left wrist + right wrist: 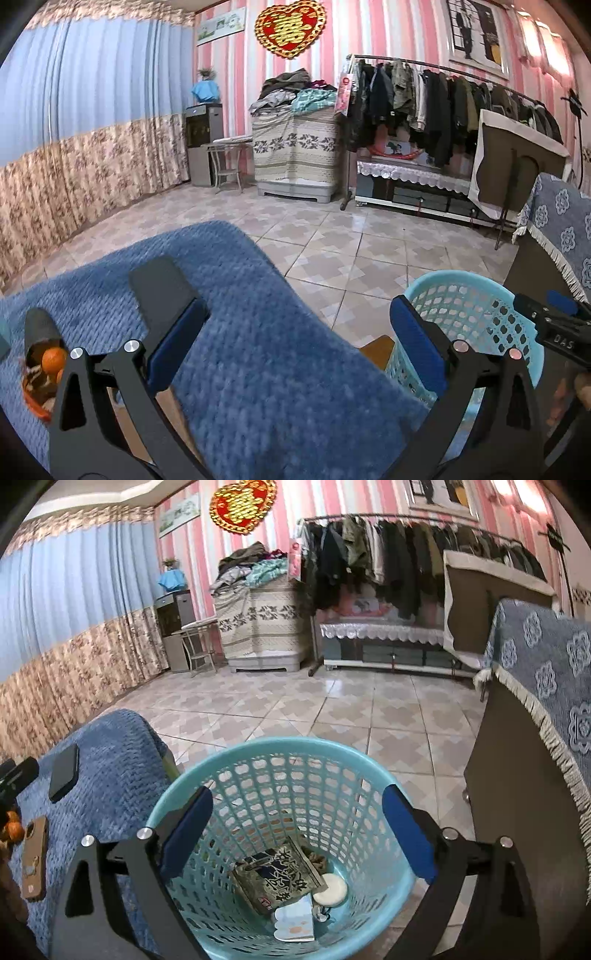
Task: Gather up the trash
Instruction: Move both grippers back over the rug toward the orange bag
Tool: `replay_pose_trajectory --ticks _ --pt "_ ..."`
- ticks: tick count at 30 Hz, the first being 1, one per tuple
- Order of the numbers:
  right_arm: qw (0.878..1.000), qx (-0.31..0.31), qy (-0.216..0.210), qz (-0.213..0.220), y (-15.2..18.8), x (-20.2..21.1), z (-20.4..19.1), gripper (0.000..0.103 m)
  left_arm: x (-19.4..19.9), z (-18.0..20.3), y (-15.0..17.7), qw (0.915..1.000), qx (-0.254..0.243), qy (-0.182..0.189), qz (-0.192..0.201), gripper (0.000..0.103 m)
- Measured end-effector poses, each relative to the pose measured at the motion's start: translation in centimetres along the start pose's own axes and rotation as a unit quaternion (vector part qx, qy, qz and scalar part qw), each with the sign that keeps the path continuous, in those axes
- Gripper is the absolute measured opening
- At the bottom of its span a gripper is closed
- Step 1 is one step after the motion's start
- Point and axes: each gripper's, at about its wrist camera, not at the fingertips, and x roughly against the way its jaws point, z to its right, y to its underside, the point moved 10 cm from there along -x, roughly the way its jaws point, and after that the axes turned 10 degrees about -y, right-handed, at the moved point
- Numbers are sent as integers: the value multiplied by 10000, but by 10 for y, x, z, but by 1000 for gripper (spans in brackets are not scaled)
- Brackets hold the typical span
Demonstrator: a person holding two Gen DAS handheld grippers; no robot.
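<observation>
We record right claw wide open, empty, above basket holding wrappers, left claw likewise spread over blue blanket, gripping nothing.

The left gripper is held with its 2 blue-padded fingers spread wide above the blue knitted blanket. A light-blue perforated plastic basket is seen right of the blanket, and an orange bowl of tangerines at its left edge.
</observation>
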Motion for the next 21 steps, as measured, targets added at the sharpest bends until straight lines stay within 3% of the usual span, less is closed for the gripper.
replay_pose_trajectory --ticks 13,21 --pt "9978 652 -8 123 3 8 -57 94 27 -77 29 9988 223 -437 -84 97" --pt "9954 906 -293 89 14 16 -97 94 46 -133 51 9953 426 -858 -144 97"
